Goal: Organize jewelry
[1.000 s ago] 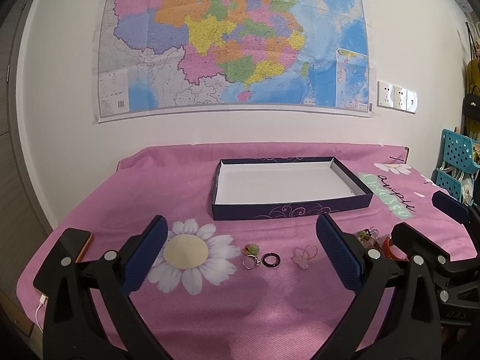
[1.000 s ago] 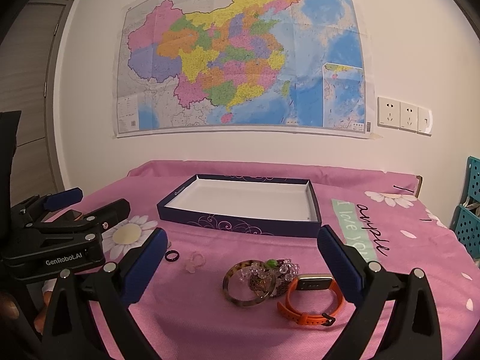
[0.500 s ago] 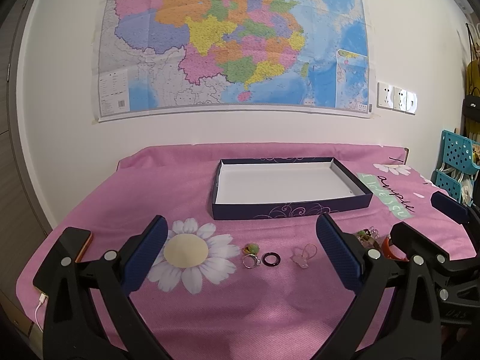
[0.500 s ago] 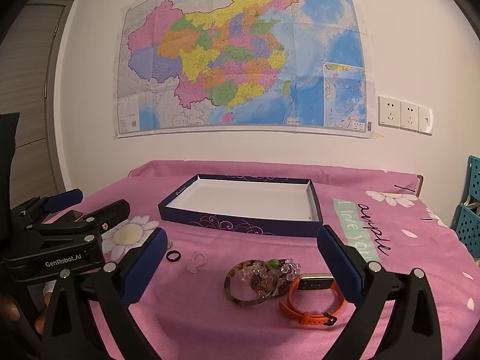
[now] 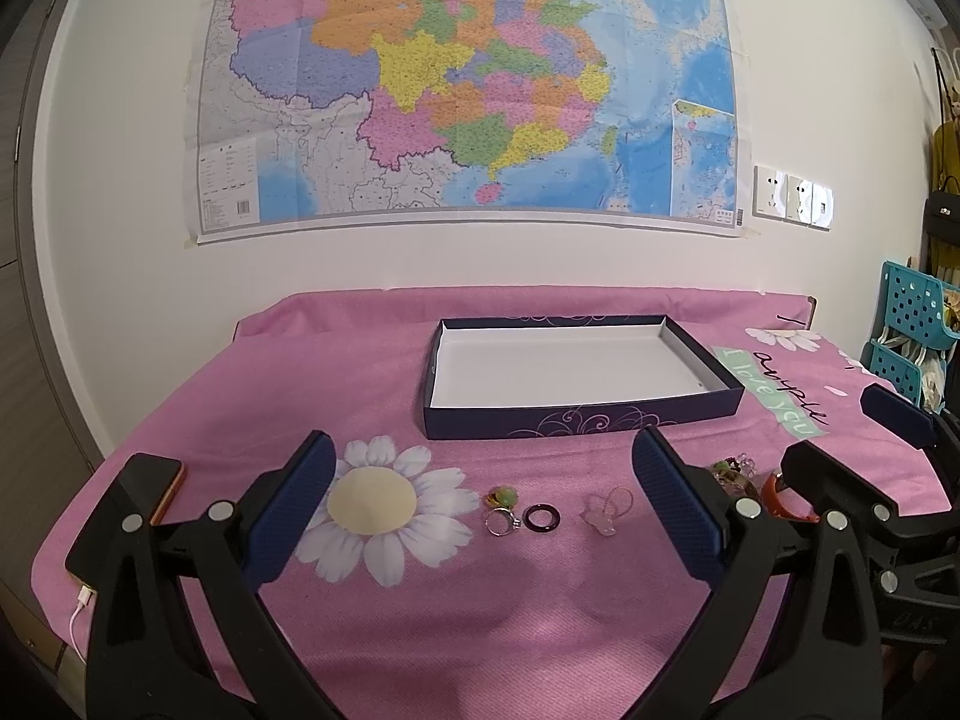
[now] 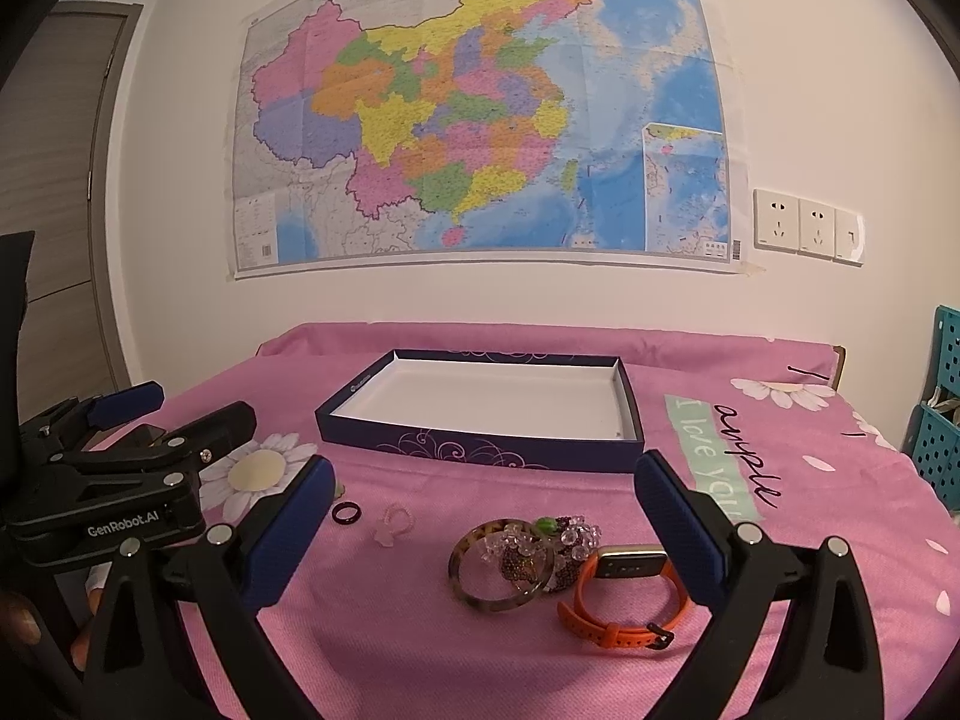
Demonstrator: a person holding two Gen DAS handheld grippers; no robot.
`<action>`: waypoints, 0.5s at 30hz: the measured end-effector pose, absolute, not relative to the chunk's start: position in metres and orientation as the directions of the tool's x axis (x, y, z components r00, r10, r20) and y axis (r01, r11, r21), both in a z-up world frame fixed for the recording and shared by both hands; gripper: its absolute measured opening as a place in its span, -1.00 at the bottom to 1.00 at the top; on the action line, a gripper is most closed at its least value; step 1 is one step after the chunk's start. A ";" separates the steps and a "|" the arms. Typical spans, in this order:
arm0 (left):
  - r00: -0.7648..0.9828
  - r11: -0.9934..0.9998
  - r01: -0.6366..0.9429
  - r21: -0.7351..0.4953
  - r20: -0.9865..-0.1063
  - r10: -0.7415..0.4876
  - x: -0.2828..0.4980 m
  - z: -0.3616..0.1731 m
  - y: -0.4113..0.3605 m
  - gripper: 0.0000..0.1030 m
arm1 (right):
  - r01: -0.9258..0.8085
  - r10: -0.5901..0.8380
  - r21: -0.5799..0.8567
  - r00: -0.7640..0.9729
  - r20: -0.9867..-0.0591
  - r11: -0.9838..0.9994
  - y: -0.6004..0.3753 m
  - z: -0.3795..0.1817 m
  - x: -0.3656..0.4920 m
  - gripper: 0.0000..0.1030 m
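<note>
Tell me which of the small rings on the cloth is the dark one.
The black ring, a plain dark band lying flat between the silver ring with a green top on its left and the pale pink ring on its right.

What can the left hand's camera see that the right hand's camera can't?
Only the left wrist view shows the phone at the cloth's left edge with its white cable, and the silver ring beside the green charm.

Only the right wrist view shows the whole brown bangle, the beaded bracelets lying across it, and the full orange watch.

Both show the empty box, the black ring, the pink charm, the pink cloth and the wall map. Both grippers, left gripper and right gripper, are open and holding nothing.
</note>
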State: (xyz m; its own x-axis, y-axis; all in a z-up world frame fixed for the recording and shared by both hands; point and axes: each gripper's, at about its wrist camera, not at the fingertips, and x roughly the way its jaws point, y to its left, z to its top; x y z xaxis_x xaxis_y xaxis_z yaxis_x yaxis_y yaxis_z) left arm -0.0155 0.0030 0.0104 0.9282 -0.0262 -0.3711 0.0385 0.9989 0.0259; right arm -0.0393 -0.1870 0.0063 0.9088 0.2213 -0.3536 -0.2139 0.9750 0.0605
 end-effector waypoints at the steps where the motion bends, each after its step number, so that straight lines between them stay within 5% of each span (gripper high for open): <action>1: 0.929 0.999 0.038 0.026 -0.370 -0.025 -0.016 0.010 0.003 0.89 | -0.213 0.220 0.059 0.909 -0.355 0.975 -0.186 0.006 -0.040 0.88; 15: 0.929 0.999 0.037 0.026 -0.370 -0.025 -0.017 0.010 0.002 0.89 | -0.211 0.219 0.061 0.908 -0.356 0.976 -0.187 0.006 -0.040 0.87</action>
